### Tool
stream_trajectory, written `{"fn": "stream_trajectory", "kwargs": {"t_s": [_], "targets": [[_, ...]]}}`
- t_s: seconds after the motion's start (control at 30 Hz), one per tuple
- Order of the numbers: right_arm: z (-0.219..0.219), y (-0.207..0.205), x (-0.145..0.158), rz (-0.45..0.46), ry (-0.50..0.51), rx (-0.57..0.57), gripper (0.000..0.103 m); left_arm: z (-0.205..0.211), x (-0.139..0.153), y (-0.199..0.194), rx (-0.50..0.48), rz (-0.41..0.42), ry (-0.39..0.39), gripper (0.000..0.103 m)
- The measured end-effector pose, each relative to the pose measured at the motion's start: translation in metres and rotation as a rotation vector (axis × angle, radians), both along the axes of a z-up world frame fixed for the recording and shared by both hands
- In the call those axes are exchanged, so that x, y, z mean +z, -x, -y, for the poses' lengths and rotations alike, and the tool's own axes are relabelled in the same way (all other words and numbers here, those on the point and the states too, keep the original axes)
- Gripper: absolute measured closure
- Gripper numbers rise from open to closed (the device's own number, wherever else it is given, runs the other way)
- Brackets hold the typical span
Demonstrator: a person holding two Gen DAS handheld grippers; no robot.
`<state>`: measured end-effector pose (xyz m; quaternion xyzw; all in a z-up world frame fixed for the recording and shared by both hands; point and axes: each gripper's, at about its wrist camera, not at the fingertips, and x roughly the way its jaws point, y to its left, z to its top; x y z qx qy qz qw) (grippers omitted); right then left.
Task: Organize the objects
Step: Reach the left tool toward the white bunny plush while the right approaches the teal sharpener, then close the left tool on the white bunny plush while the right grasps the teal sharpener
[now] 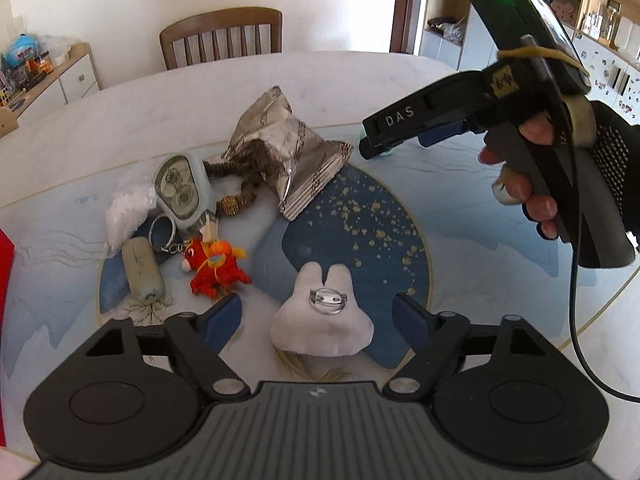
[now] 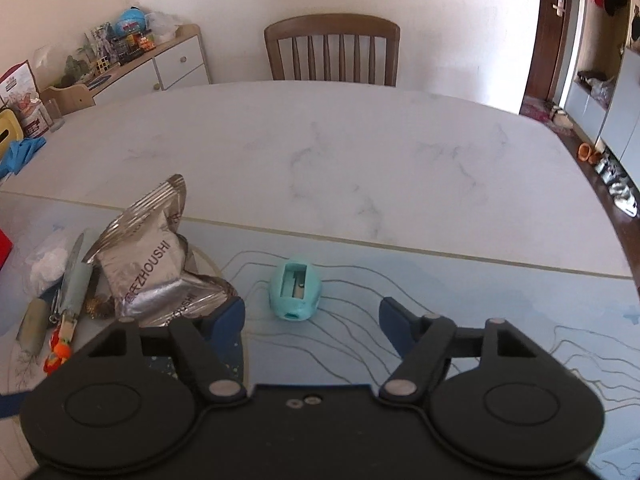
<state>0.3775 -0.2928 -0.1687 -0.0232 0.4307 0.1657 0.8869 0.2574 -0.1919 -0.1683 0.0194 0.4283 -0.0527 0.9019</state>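
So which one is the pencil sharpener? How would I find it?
Look at the blue patterned mat on the marble table. Right of the crinkly silver snack bag, the pencil sharpener sits alone. It's the only turquoise, egg-shaped thing, with a metal blade on top.

The far worktop (image 2: 360,152) is left clear; leftward passage is blocked by the foil packet (image 2: 148,268) and clutter.

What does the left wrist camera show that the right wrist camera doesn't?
Only the left wrist view shows the white plush with a pin on its back, lying between the open left gripper fingers, plus the right gripper's body seen from outside. Only the right wrist view shows the teal sharpener clearly, ahead of the open right gripper. Both show the foil bag, red toy, table and chair.
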Motion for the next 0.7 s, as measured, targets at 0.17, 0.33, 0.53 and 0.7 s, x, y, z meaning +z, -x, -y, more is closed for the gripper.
{"fn": "stream_trajectory", "kwargs": {"t_s": [0.17,0.33,0.53,0.7], "targets": [[-0.005,-0.004,-0.002,0.012,0.021,0.013,0.04,-0.002,-0.003,-0.001,0.008,-0.015,-0.012,0.035],[-0.011,-0.004,-0.002,0.033,0.055,0.031,0.055,0.001,-0.003,0.0,-0.005,-0.006,-0.026,0.045],[-0.016,-0.001,-0.002,0.046,0.079,0.046,0.074,0.005,-0.001,0.002,-0.025,0.001,-0.048,0.049],[-0.015,0.004,0.0,0.045,0.082,0.04,0.074,0.008,0.0,0.003,-0.038,0.009,-0.07,0.051]]}}
